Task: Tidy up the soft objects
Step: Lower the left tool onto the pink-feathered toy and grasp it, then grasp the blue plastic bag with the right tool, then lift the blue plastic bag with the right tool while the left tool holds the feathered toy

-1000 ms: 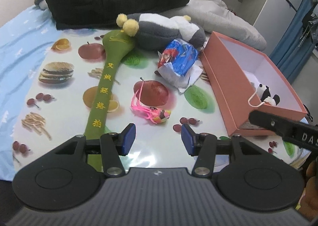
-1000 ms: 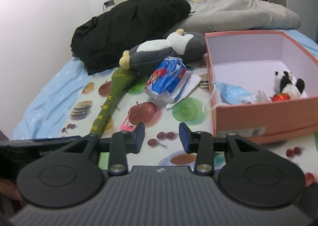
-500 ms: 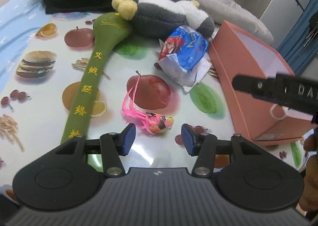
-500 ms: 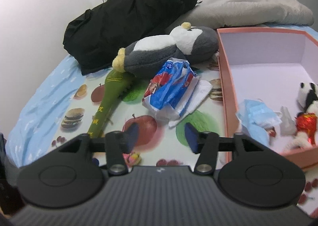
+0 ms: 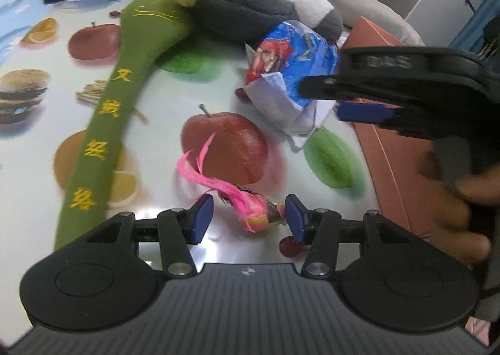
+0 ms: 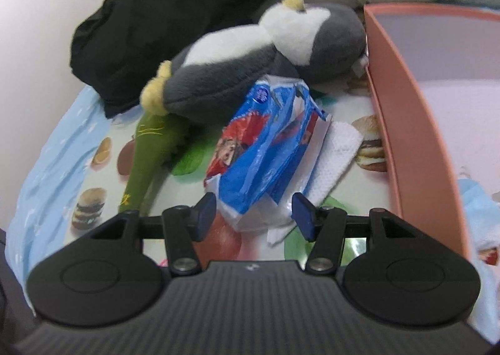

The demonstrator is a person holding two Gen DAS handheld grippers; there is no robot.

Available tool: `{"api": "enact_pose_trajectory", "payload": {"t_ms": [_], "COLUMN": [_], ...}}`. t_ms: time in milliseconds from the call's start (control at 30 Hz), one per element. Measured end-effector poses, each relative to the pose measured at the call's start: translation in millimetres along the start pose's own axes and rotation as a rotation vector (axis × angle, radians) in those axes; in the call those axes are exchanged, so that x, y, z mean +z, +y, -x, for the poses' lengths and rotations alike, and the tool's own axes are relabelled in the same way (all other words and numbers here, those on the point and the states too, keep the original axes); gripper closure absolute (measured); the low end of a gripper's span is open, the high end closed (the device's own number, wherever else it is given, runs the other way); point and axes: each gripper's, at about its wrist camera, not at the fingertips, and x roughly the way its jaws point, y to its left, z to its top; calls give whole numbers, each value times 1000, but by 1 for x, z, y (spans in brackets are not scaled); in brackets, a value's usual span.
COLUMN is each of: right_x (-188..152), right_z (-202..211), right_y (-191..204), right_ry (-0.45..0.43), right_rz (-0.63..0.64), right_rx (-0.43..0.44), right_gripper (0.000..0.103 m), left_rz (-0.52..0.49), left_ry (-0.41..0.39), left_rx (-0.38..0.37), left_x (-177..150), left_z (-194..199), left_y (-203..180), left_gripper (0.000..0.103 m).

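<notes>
Two grippers straddle separate targets. Your left gripper (image 5: 249, 217), fingers released, brackets the pink feather toy (image 5: 250, 209) near the mat's (image 5: 162, 123) front edge. Your right gripper (image 6: 253, 213), likewise released, frames the blue packet (image 6: 265, 152) beside the box (image 6: 415, 136), ready to clench.

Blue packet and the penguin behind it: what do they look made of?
Blue packet: thin plastic film by the look, glossy, creased and crumpled, with printed graphics. Penguin: plush fabric, matte and fuzzy, with soft rounded stuffed shapes; the fill can't be seen.
</notes>
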Motion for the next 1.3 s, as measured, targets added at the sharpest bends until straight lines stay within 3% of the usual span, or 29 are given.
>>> {"api": "enact_pose_trajectory", "payload": {"t_ms": [167, 267, 333, 400, 467, 600, 900, 1300], "right_x": [4, 6, 7, 7, 8, 8, 1, -48], "right_z": [-25, -35, -38, -38, -38, -32, 8, 62], "right_y": [-6, -8, -6, -3, 1, 9, 17, 28], "right_ry": [34, 47, 44, 38, 40, 33, 9, 26], "right_rz": [-24, -28, -15, 6, 22, 69, 119, 138], "right_rx": [6, 23, 26, 36, 56, 46, 27, 8], "right_gripper": [47, 47, 47, 54, 75, 91, 97, 98], "left_rz": [-2, 12, 29, 29, 34, 37, 47, 89], "left_ry": [2, 7, 7, 2, 1, -2, -49, -100], "left_rx": [-13, -27, -36, -31, -31, -25, -22, -34], "left_x": [3, 6, 8, 9, 9, 7, 4, -22], "left_z": [-9, -12, -13, -12, -11, -5, 29, 84], "left_y": [0, 2, 6, 7, 8, 10, 9, 16], "left_gripper": [49, 63, 64, 64, 65, 65, 65, 65]}}
